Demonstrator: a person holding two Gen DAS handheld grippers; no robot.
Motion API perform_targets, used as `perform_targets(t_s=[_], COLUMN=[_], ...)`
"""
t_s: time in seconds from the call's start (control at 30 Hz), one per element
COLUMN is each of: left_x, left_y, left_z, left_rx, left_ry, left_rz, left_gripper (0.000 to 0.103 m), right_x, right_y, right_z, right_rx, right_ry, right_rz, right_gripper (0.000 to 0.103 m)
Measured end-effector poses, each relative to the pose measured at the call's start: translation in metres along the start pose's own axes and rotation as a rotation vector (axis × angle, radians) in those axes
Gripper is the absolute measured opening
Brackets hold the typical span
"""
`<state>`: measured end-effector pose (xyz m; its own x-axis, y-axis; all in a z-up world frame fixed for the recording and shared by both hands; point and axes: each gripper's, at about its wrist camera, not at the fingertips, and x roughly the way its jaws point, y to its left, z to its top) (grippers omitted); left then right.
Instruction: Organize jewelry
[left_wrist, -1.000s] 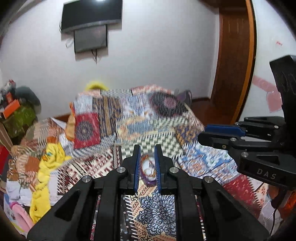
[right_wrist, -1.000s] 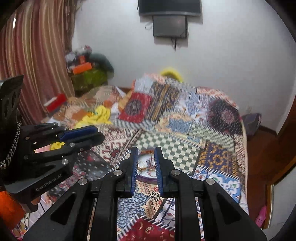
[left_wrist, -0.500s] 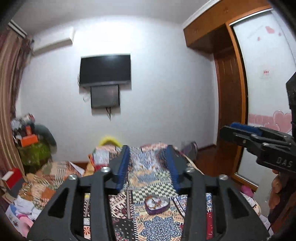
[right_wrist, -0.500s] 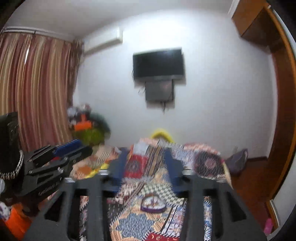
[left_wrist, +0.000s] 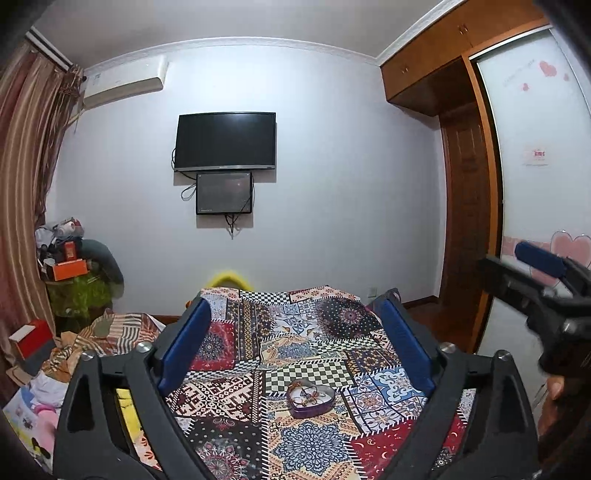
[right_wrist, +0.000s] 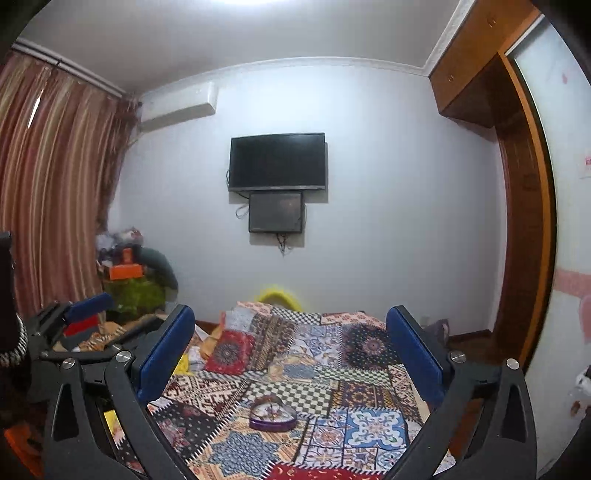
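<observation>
Lying on the bed (left_wrist: 236, 354) ahead and below both grippers, the heart-shaped tin (left_wrist: 311, 398) sits centred between the left gripper's (left_wrist: 295, 347) empty, opening jaws; the right gripper (right_wrist: 291, 354) likewise.

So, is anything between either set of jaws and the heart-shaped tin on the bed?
Nothing visible. The heart-shaped tin sits alone on the patchwork bedspread. Both the left gripper and right gripper are opening, with nothing between the jaws.

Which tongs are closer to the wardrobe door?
Right. The right tongs, opening and empty, are on the side of the wardrobe door; the left tongs, also opening empty, sit farther off, toward the curtain.
</observation>
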<state>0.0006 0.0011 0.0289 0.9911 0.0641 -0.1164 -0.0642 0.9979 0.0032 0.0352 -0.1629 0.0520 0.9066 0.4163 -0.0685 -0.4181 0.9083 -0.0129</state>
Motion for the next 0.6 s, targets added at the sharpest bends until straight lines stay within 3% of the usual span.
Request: perform_targets(t_s=[0.6], left_x=[-0.003], left_y=[0.000], left_z=[-0.008], left_rx=[-0.006], left_ry=[0.021], left_rz=[0.032], left_gripper=[0.096], right_x=[-0.009], right_y=[-0.006], right_z=[-0.009], right_rx=[0.011], right_ry=[0.052], right_rz=[0.018], right_gripper=[0.103])
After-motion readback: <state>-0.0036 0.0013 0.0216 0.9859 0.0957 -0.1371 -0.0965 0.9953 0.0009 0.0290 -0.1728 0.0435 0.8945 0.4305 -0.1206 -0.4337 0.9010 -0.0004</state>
